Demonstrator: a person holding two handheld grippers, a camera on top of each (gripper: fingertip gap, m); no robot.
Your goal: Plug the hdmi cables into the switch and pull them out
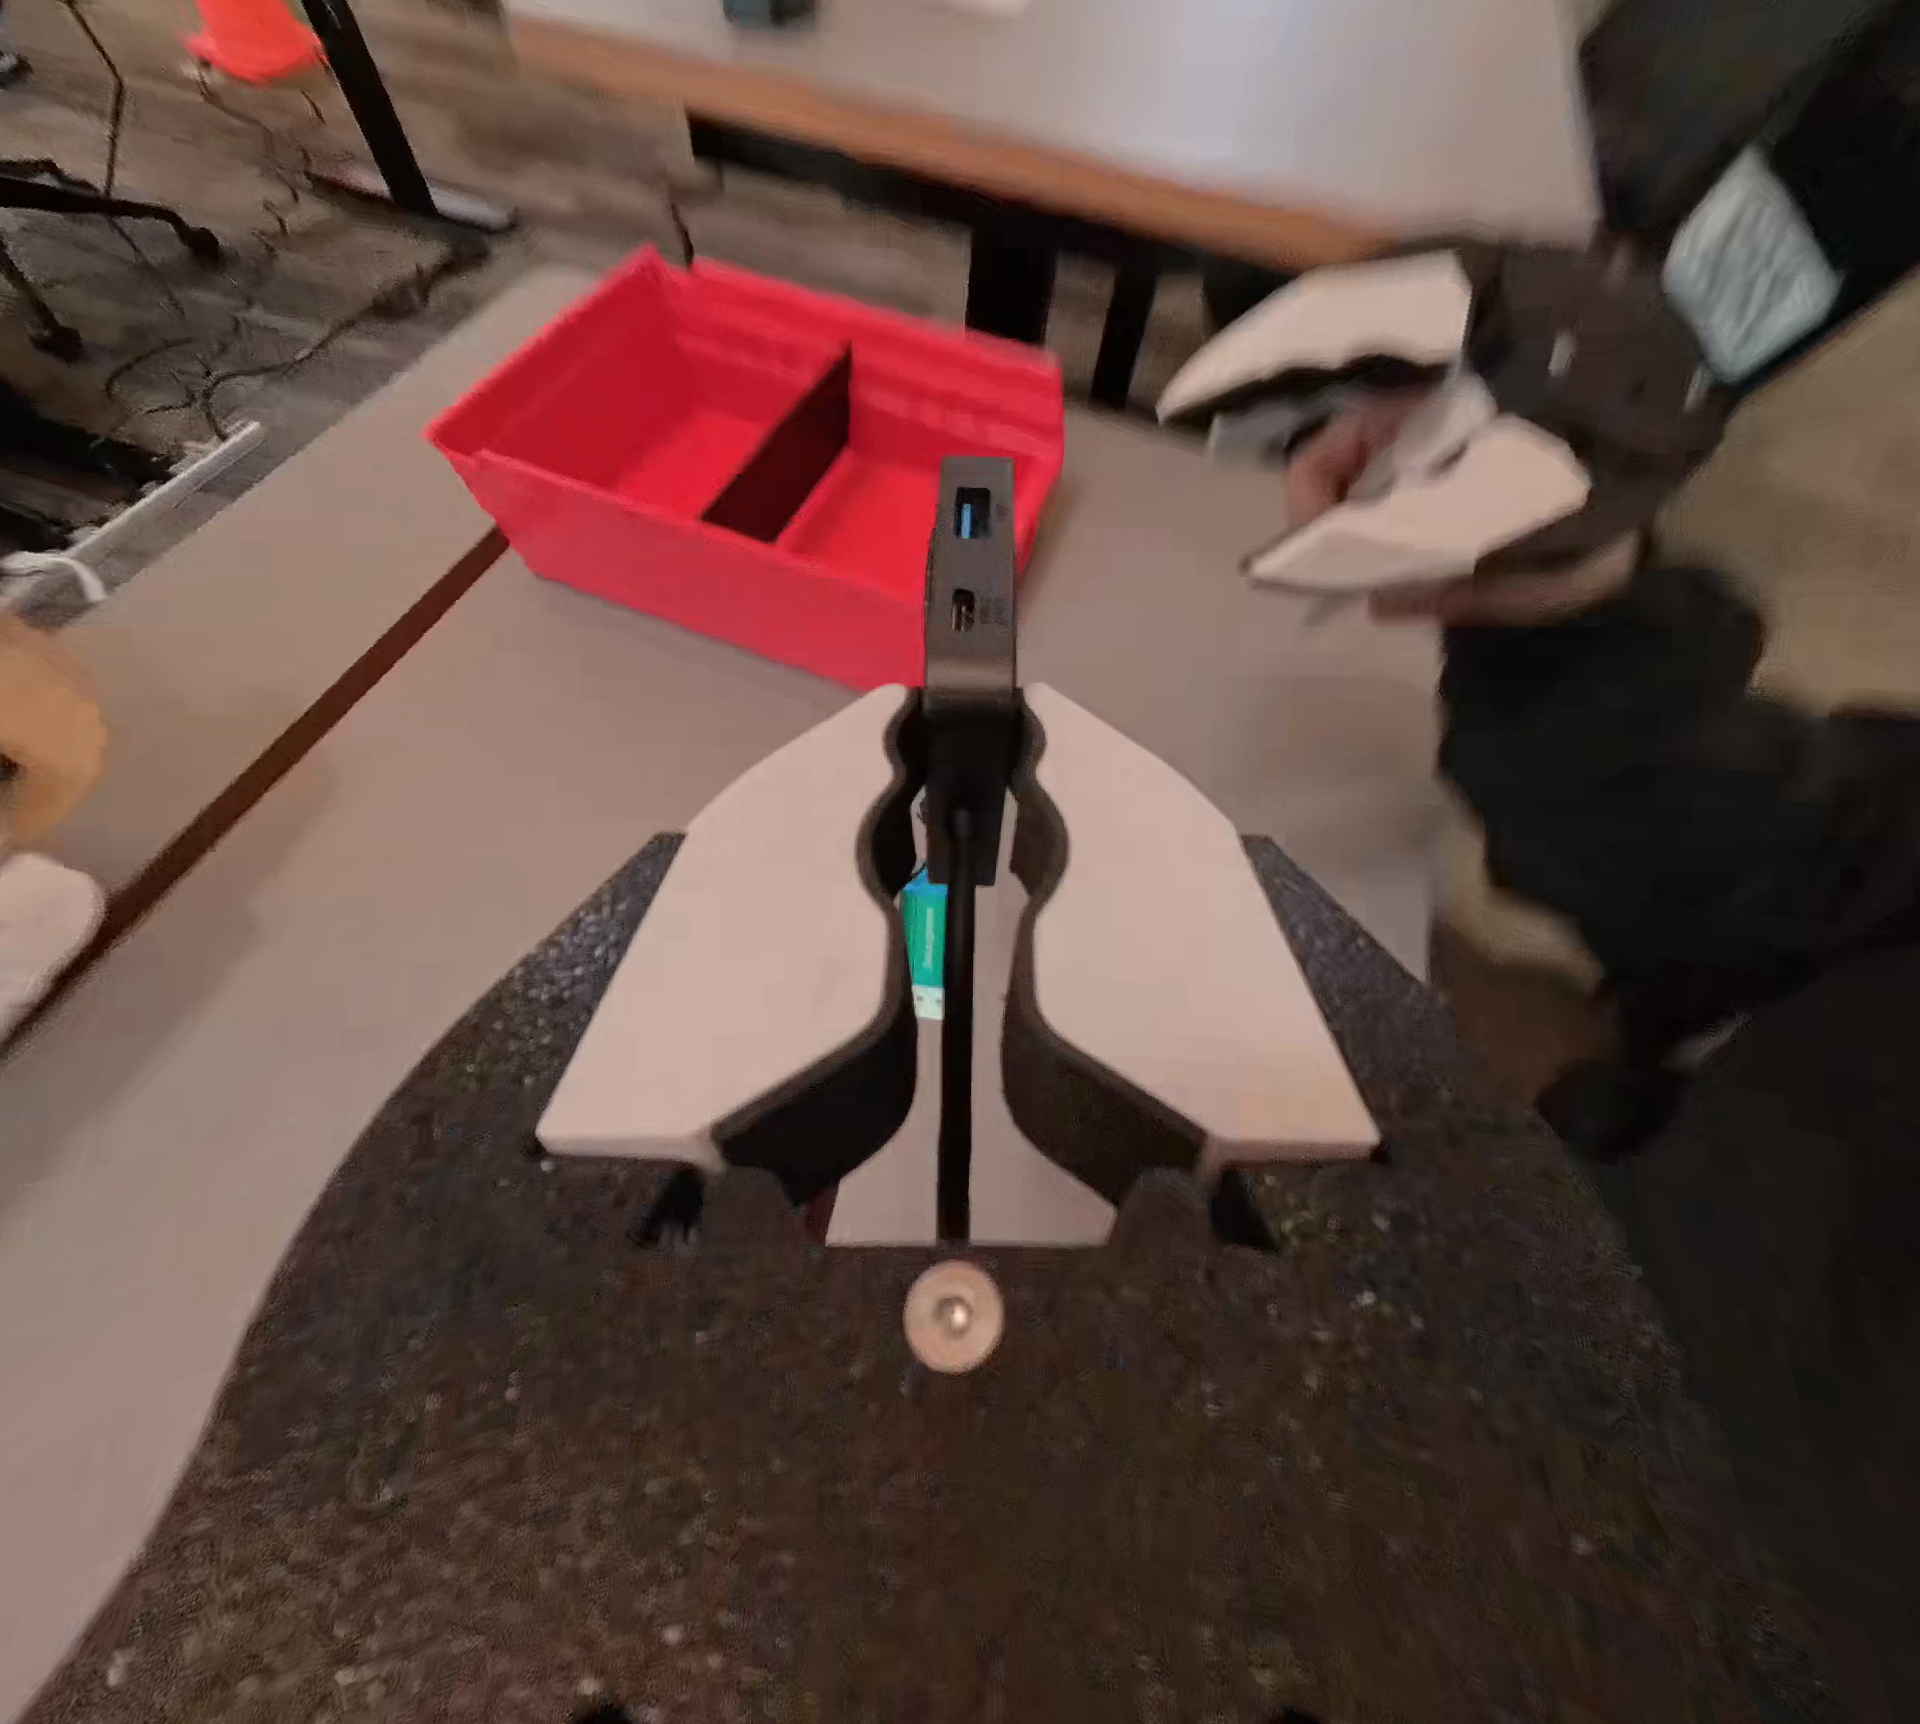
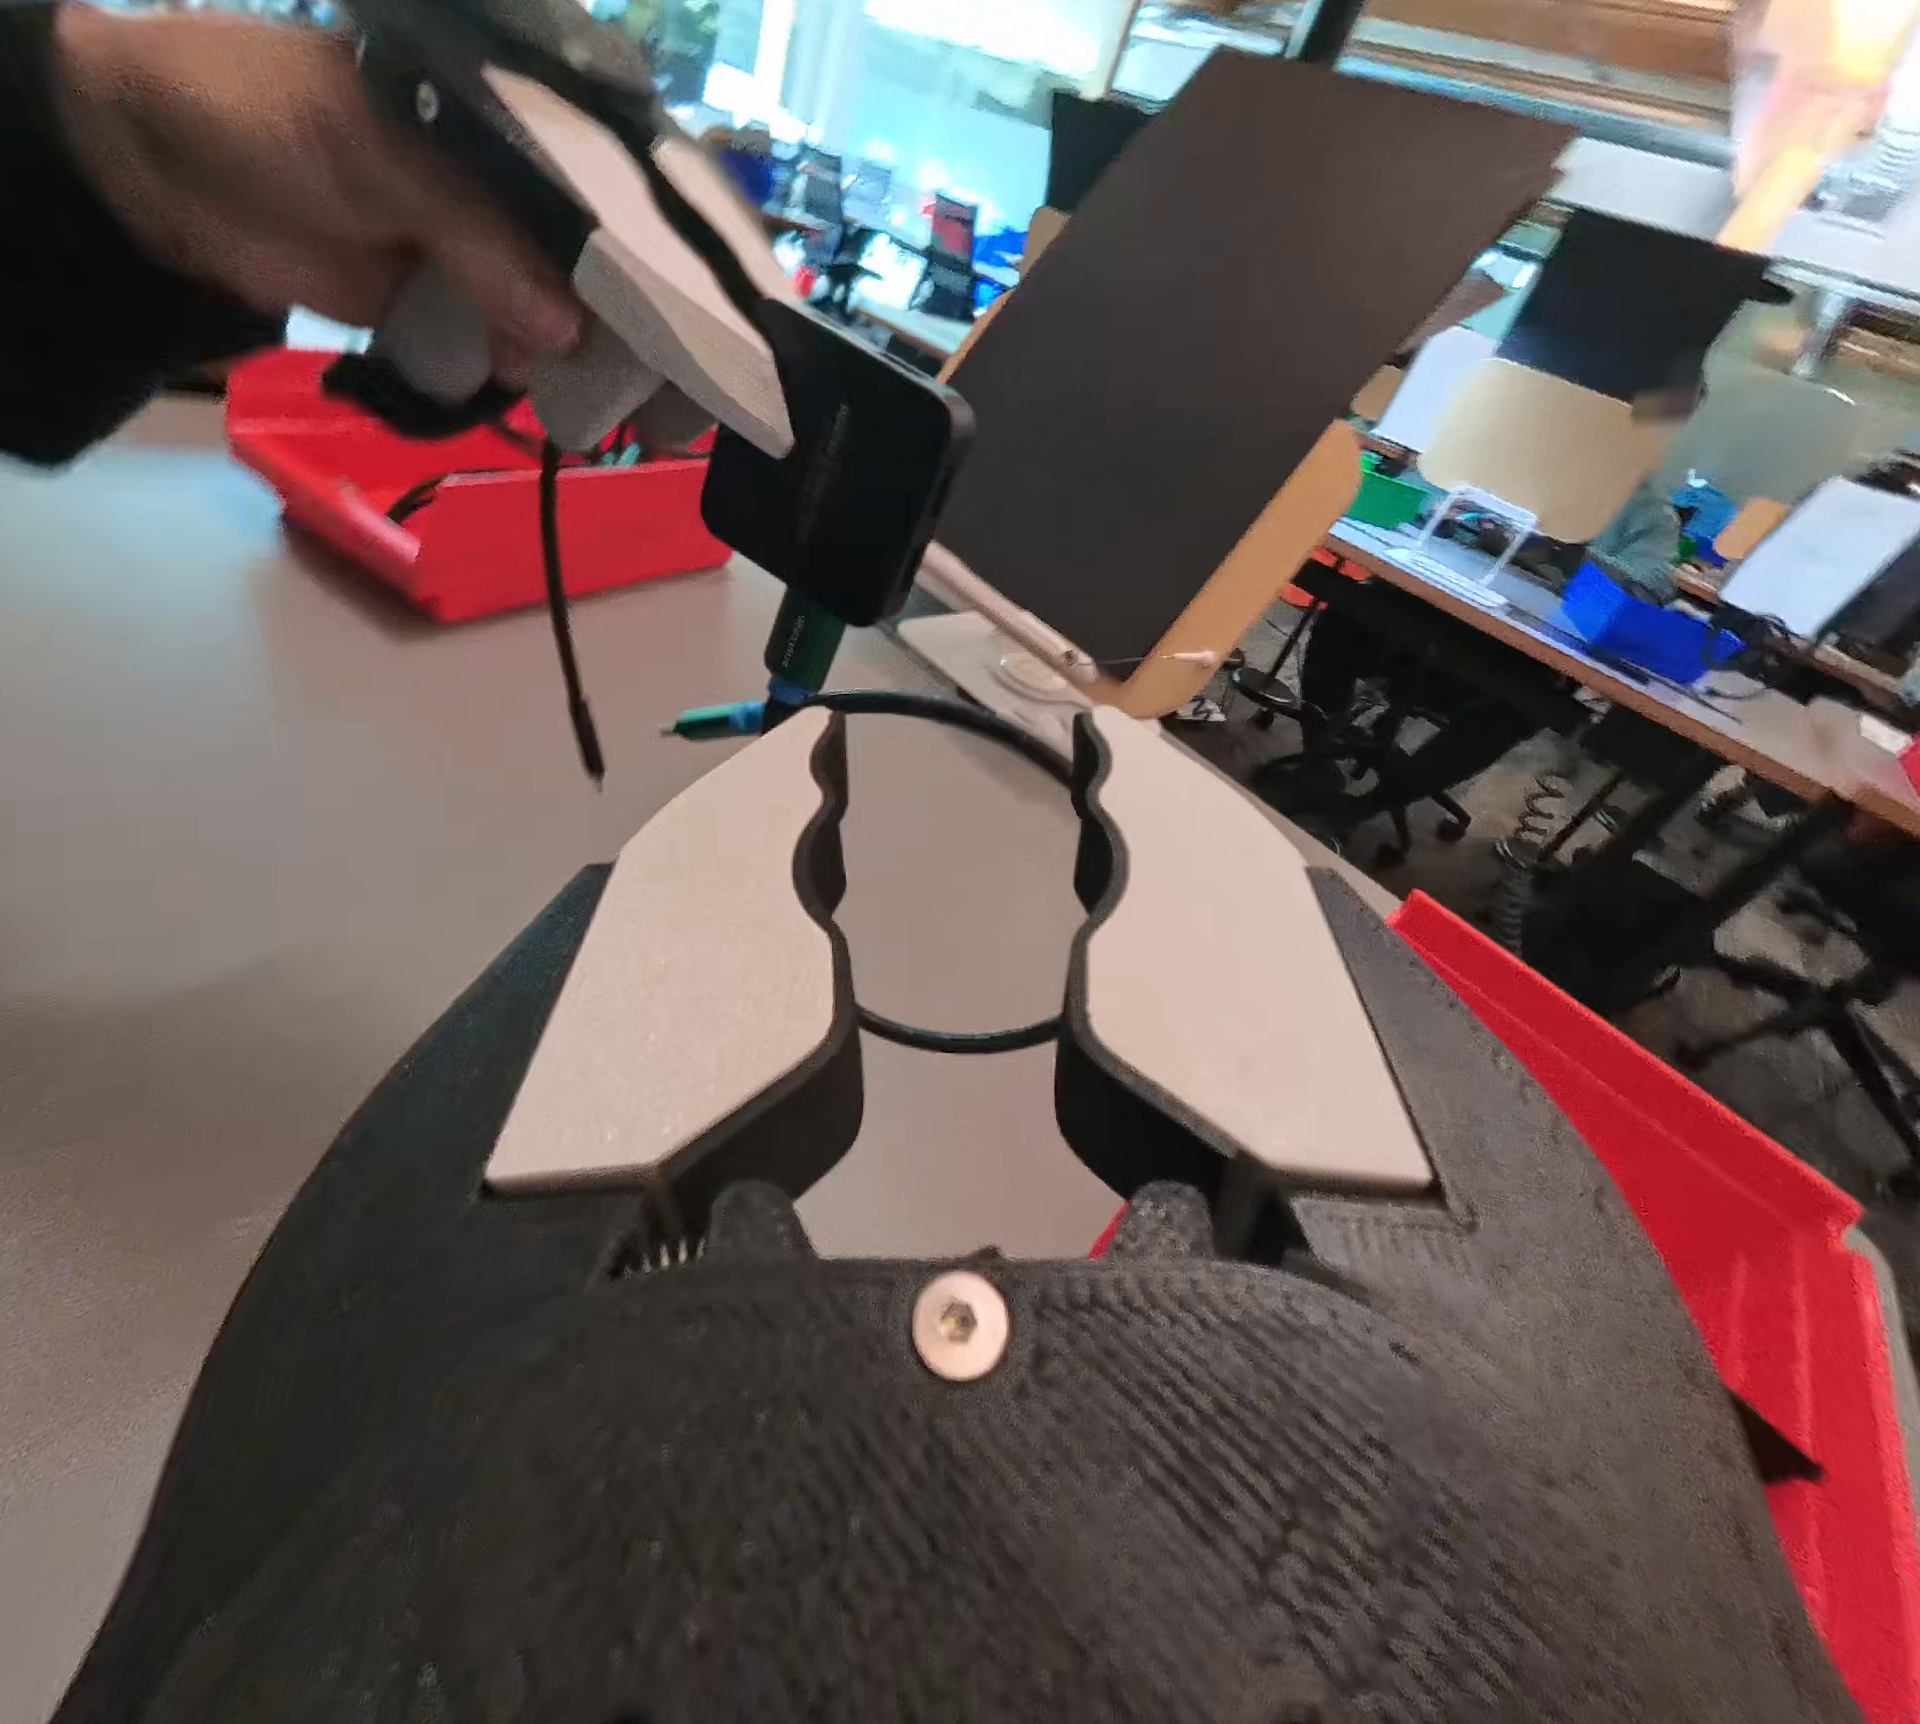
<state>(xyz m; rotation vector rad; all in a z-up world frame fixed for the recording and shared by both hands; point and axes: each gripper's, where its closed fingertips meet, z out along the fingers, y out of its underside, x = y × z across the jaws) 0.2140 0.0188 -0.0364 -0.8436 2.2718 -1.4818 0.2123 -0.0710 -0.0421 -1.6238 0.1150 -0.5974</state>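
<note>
Left hand-held gripper [image 1: 966, 698]: clamped on black switch [image 1: 971, 573], raised above counter [image 1: 436, 843]; 2 ports face cam, rear half hidden btwn fingers. Green-plug cable [image 2: 800, 640] hangs from switch underside, partly blocked. Right hand-held gripper [image 2: 956, 724]: fingers apart, holding nothing; blurred in left view.

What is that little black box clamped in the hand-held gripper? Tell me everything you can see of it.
The black box is a small, flat, matte plastic adapter with rounded corners, held off the table in the left hand-held gripper, whose pale fingers pinch its flat faces. Its narrow edge shows a blue port and a smaller oval port. A thin black cord leaves one end; a green-bodied plug sits in the lower edge.
</note>
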